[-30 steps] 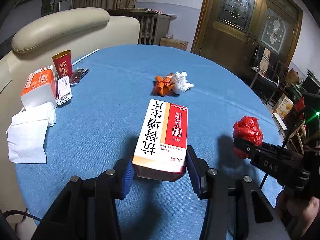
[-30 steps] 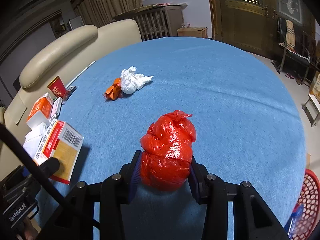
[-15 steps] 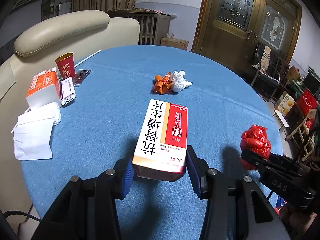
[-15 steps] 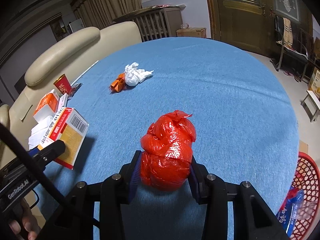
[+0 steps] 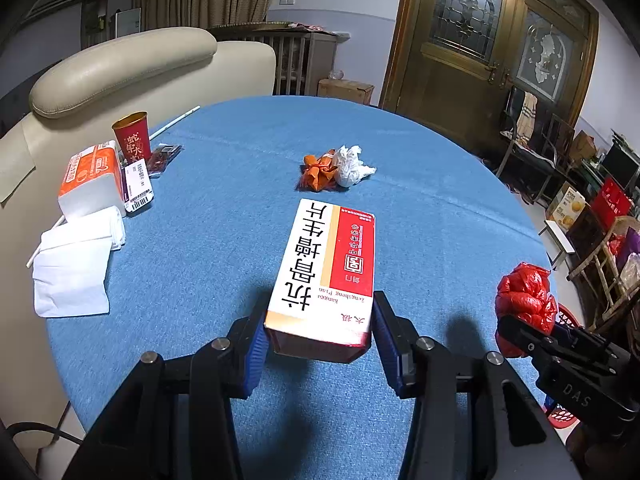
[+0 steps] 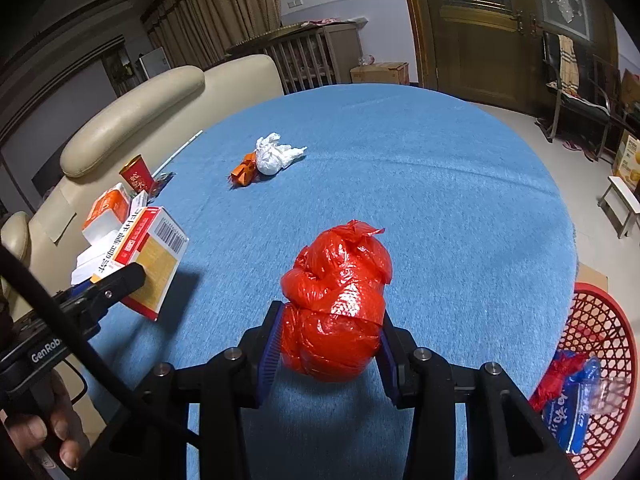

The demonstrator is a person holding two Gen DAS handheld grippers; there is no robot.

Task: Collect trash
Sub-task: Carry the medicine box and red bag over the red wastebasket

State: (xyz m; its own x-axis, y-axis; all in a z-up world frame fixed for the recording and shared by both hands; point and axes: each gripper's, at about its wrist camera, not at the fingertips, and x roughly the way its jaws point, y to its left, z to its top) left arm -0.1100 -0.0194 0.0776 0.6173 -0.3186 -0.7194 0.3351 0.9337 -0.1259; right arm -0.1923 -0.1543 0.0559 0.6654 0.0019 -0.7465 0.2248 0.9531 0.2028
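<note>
Round blue table (image 5: 248, 168), cream sofa (image 5: 120, 64).

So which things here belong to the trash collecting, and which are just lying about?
Job:
medicine box, held by left gripper
red bag, held by right gripper
orange wrapper
white wad
red basket

Lying about:
red cup
tissue pack

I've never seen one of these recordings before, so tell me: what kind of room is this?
Most likely a home's living or dining room: a round table under a blue cloth, a cream sofa behind it, and carved wooden doors with patterned glass.
</note>
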